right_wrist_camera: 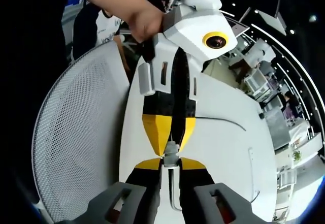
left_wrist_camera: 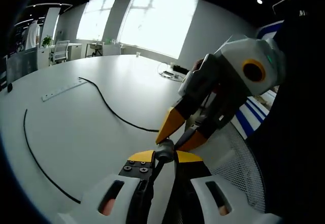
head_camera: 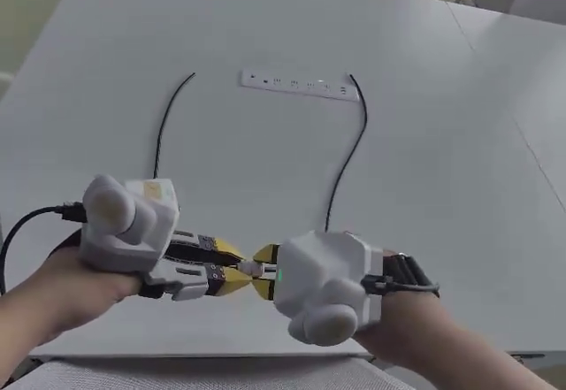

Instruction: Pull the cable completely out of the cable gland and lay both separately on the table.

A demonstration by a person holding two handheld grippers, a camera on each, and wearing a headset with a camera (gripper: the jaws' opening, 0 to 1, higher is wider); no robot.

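The white bench (head_camera: 442,142) carried a power strip (head_camera: 299,85) and two loose black cords (head_camera: 168,120) far back, well apart from the work. That left bare room near the front edge, probably for laying the parts down separately. There the left tongs (head_camera: 237,266) and right tongs (head_camera: 263,275) met tip to tip above the surface, set for an opposed straight pull. The left pair was clamped on the grey cable gland (left_wrist_camera: 164,153). The right pair pinched a pale stub, apparently the cable (right_wrist_camera: 171,162), not yet drawn free.
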